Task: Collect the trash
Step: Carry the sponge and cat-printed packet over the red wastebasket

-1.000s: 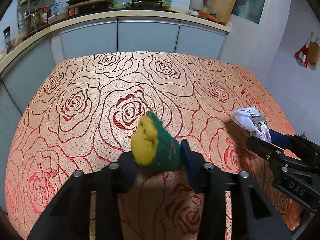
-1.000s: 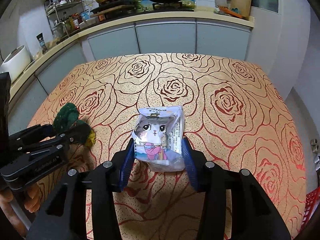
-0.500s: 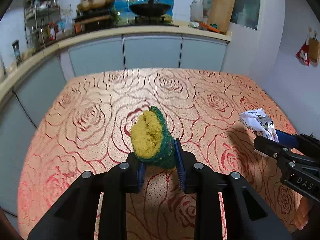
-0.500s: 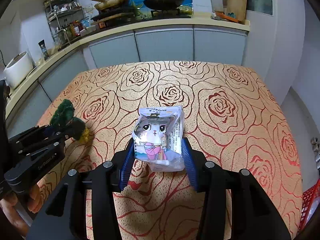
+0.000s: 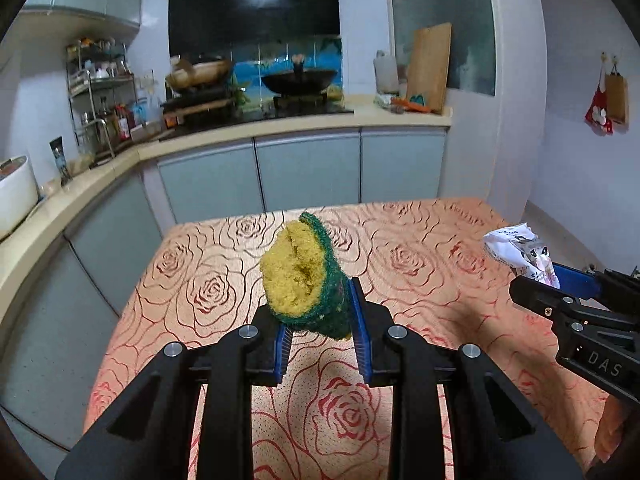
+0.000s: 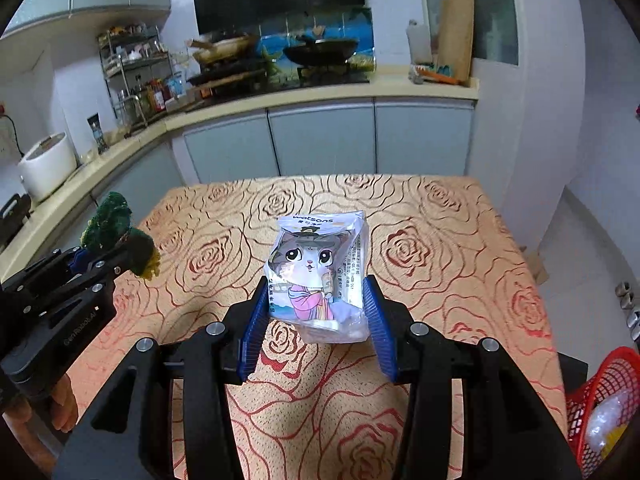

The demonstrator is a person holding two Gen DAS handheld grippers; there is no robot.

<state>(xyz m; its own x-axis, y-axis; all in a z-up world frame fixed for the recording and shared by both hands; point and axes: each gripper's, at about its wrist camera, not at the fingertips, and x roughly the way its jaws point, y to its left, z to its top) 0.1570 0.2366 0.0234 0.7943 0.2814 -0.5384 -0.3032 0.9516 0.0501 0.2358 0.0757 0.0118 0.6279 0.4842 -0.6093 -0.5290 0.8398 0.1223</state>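
Up above the rose-patterned bench (image 6: 460, 240), the left tool (image 5: 320, 320) is clamped on a yellow and green sponge (image 5: 304, 276), and the right tool (image 6: 316, 320) is clamped on a cat-picture packet (image 6: 316, 272), near a red basket (image 6: 608, 376).

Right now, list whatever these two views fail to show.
- Red basket, right wrist view: cut off by the frame edge; contents too blurred to name.
- Sponge underside, left wrist view: hidden between the left gripper pads.
- Packet small print: too small to read.
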